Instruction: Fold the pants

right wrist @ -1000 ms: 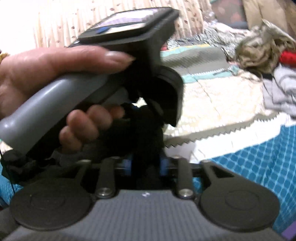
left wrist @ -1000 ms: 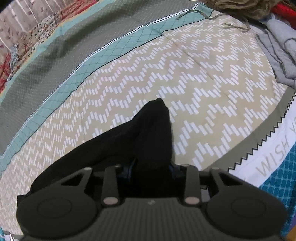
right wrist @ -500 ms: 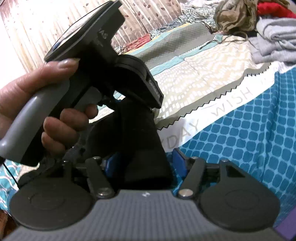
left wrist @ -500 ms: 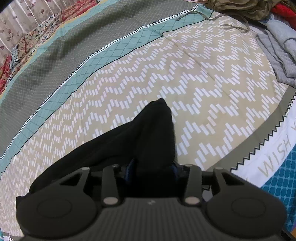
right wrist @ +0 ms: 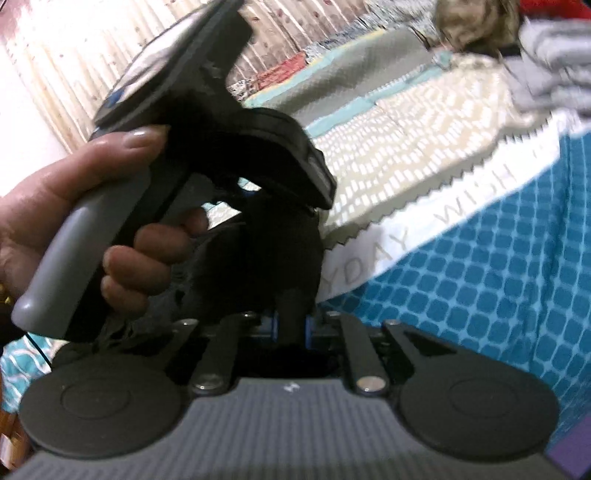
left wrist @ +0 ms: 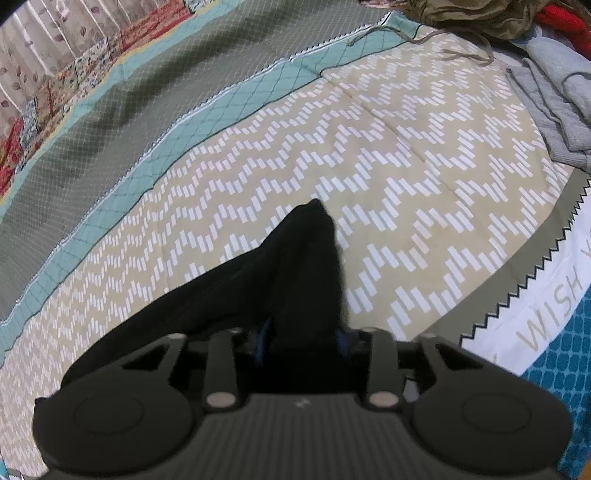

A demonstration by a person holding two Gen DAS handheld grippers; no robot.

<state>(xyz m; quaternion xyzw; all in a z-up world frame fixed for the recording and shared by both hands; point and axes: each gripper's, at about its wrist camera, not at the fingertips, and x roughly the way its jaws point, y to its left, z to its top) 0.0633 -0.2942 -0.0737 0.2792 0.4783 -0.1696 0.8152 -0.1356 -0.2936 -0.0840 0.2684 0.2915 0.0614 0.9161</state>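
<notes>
The black pants (left wrist: pixel 303 258) hang bunched over the beige zigzag bedspread (left wrist: pixel 406 166). My left gripper (left wrist: pixel 303 332) is closing, its blue pads pressed on a thick bundle of the black cloth, which spreads away to the lower left. In the right wrist view a hand (right wrist: pixel 122 229) holds the left gripper's handle just ahead, with the pants (right wrist: pixel 280 251) hanging under it. My right gripper (right wrist: pixel 291 325) is closing too. Its pads stand close together and pinch a narrow fold of the same pants.
Grey clothes (left wrist: pixel 554 110) are piled at the bedspread's right, with an olive garment (left wrist: pixel 472 14) and a bit of red cloth behind them. A blue patterned band (right wrist: pixel 480 277) runs along the near edge of the bed. Curtains hang at the far left.
The right gripper's jaws spread wide around the cloth, then came together on a thin fold; its view rolled and blurred. The left gripper kept its hold and place.
</notes>
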